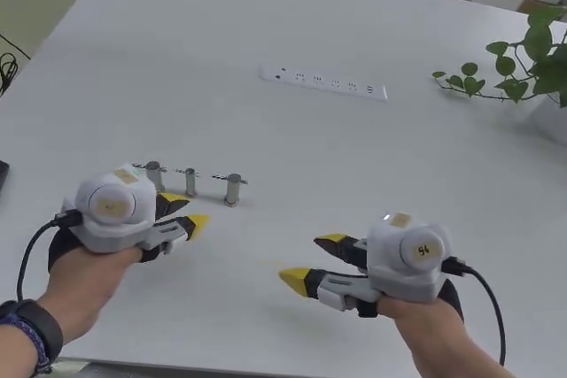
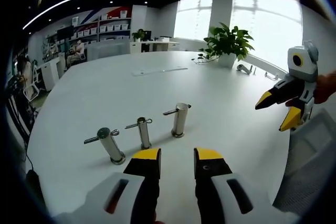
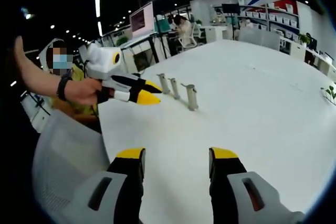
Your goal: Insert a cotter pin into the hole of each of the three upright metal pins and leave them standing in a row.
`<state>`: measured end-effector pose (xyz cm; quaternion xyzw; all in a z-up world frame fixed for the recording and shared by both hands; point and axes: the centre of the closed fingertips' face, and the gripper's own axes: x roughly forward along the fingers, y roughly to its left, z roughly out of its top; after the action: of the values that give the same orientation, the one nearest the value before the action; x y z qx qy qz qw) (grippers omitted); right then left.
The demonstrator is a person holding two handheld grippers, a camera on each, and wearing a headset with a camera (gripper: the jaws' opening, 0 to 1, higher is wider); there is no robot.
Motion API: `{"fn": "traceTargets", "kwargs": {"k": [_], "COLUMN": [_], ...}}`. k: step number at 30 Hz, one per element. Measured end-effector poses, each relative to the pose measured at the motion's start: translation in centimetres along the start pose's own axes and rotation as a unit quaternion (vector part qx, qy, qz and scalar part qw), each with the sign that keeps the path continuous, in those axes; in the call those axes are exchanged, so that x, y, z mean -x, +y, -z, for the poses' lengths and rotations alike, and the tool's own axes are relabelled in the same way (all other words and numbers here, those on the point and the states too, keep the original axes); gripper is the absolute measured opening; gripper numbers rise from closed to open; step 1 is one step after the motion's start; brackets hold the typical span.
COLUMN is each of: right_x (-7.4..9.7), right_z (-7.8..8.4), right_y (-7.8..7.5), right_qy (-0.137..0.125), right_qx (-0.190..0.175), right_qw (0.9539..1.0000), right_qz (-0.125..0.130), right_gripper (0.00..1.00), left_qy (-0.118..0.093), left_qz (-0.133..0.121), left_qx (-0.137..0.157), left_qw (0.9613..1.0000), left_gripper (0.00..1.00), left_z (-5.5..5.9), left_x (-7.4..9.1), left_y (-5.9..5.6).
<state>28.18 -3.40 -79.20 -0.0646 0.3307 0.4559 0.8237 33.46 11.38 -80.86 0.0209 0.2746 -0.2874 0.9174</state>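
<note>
Head view is showing the broad white table (image 1: 354, 24) spreading out ahead of me. A leafy green potted plant (image 1: 532, 55) is sitting near its far right edge, and a long white power strip (image 1: 323, 82) is lying flat beyond the middle.

I am holding my left tool (image 1: 193, 210), grey-bodied with yellow-tipped black jaws, low over the near left part of the table. Its jaws are standing apart with nothing between them. I am holding my right tool (image 1: 310, 258), built the same way, over the near right part, well apart from the left one. Its jaws are likewise gaping and gripping nothing.

Three short silvery metal pins are standing upright in a row on the table just beyond my left tool: the left pin (image 1: 154, 174), the middle pin (image 1: 190, 181) and the right pin (image 1: 233, 189).

Left gripper view is showing a thin wire pin passing sideways through the top of each: the left cotter pin (image 2: 92, 140), the middle cotter pin (image 2: 131, 126) and the right cotter pin (image 2: 169, 112).
</note>
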Motion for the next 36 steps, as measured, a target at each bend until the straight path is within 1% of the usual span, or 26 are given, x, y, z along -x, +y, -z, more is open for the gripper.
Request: {"fn": "traceTargets", "kwargs": {"k": [4, 12, 16, 22, 26, 30, 36], "right_x": [-0.2, -0.4, -0.5, -0.5, -0.5, -0.4, -0.4], "right_z": [-0.1, -0.7, -0.7, -0.7, -0.7, -0.6, -0.7], "right_y": [0.2, 0.5, 0.6, 0.7, 0.8, 0.7, 0.7], "right_qy": [-0.001, -0.01, -0.012, -0.015, -0.016, -0.018, -0.018], "right_qx": [0.002, 0.004, 0.007, 0.007, 0.007, 0.004, 0.003], "right_qw": [1.0, 0.9998, 0.9997, 0.9996, 0.9995, 0.9995, 0.9995], "right_qz": [-0.005, -0.014, -0.019, -0.023, -0.025, -0.024, -0.024], "right_gripper": [0.52, 0.54, 0.55, 0.56, 0.57, 0.57, 0.58], "left_qy": [-0.003, -0.013, -0.019, -0.022, -0.027, -0.03, -0.036], "left_qz": [0.001, 0.008, 0.009, 0.008, 0.005, -0.002, -0.018], "left_qx": [-0.003, -0.013, -0.012, -0.018, -0.012, -0.007, 0.013], "left_qw": [1.0, 0.9998, 0.9997, 0.9996, 0.9995, 0.9995, 0.9991], "left_gripper": [0.25, 0.28, 0.32, 0.35, 0.37, 0.39, 0.42], "left_z": [-0.1, -0.7, -1.0, -1.1, -1.1, -0.9, -0.4], "left_x": [0.8, 2.9, 3.7, 4.9, 5.8, 6.8, 8.3], "left_y": [0.2, 0.7, 0.9, 1.2, 1.6, 2.1, 3.0]}}
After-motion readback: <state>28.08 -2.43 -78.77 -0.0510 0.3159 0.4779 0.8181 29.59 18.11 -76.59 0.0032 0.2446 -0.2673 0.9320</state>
